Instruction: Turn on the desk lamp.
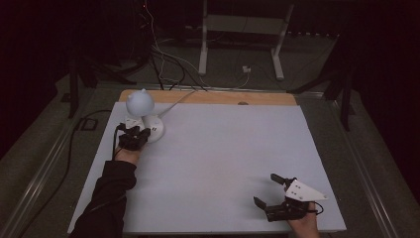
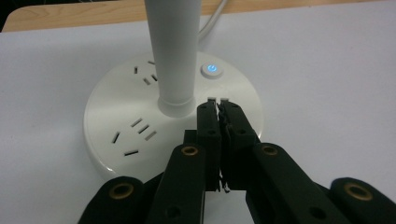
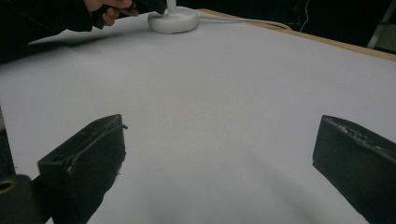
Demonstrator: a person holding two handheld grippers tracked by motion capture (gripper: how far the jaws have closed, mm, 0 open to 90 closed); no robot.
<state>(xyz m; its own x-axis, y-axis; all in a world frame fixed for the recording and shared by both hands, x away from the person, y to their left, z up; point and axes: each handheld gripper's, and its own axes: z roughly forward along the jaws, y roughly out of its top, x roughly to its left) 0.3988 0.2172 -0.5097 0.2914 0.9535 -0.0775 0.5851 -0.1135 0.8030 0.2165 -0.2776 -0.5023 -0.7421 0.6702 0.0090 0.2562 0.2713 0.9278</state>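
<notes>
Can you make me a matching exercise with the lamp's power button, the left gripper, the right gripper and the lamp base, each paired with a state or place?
1 power button
2 left gripper
3 right gripper
4 lamp base

A jaws wide apart over bare table
B lit blue
C jaws closed, tips over the base
D round, white, with sockets

Pairs: 1-B, 2-C, 3-A, 4-D

Dim room, dark surroundings, soft shadows, slightly blurry
</notes>
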